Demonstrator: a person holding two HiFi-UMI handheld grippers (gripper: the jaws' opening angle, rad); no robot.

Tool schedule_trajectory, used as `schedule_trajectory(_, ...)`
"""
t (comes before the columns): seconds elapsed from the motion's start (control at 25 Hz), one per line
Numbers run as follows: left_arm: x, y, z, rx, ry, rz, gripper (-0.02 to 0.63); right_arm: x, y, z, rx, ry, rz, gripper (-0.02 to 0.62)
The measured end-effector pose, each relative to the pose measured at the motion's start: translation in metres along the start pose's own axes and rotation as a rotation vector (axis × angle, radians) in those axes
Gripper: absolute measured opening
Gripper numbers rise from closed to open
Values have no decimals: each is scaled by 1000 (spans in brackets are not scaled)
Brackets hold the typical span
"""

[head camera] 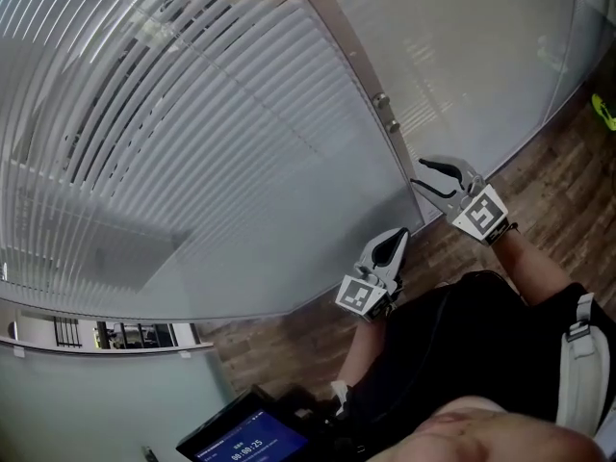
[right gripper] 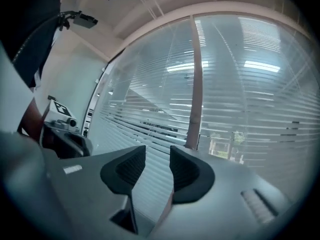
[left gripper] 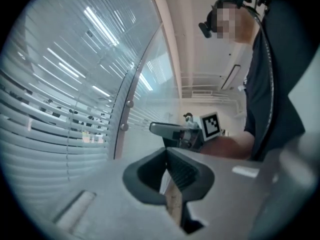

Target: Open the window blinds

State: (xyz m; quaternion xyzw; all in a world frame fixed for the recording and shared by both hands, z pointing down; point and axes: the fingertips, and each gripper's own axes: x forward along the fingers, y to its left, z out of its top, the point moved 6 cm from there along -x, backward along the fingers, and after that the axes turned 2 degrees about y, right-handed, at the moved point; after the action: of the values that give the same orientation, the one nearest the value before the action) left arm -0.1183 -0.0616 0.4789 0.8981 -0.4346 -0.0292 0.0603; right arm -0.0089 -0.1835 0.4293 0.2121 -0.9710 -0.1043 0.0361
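White slatted window blinds (head camera: 192, 133) hang behind a glass pane, their slats tilted partly so daylight shows between them. A pale upright frame post (head camera: 356, 65) with two round fittings (head camera: 385, 112) splits the glazing. My right gripper (head camera: 421, 174) is held close to the foot of this post, open, with nothing between its pads (right gripper: 157, 151). My left gripper (head camera: 399, 234) is lower and nearer to me, just off the glass, and its pads meet with nothing in them (left gripper: 166, 151). The left gripper view shows the blinds (left gripper: 60, 109) and the right gripper (left gripper: 172, 130) ahead.
A wood-pattern floor (head camera: 539, 191) runs along the base of the glass. A dark device with a lit blue screen (head camera: 245, 436) is at the bottom edge. A yellow-green object (head camera: 604, 112) lies at the far right. The person's legs fill the lower right.
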Motion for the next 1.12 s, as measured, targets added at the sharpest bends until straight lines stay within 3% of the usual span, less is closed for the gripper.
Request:
schedule_trajectory(0.36, -5, -9, -2, -10, -2, -13, 2, -46, 46, -40, 94, -67, 111, 14)
schedule_trajectory(0.6, -13, -11, -5, -9, 12, -27, 2, -46, 55, -47, 153, -77, 129, 6)
schedule_trajectory(0.92, -21, -6, -7, -47, 3, -8, 2, -44, 59, -56, 133, -33, 145, 5)
schedule_trajectory(1.12, -18, -5, -4, -31, 1, -12, 2, -39, 61, -61, 129, 3, 164, 5)
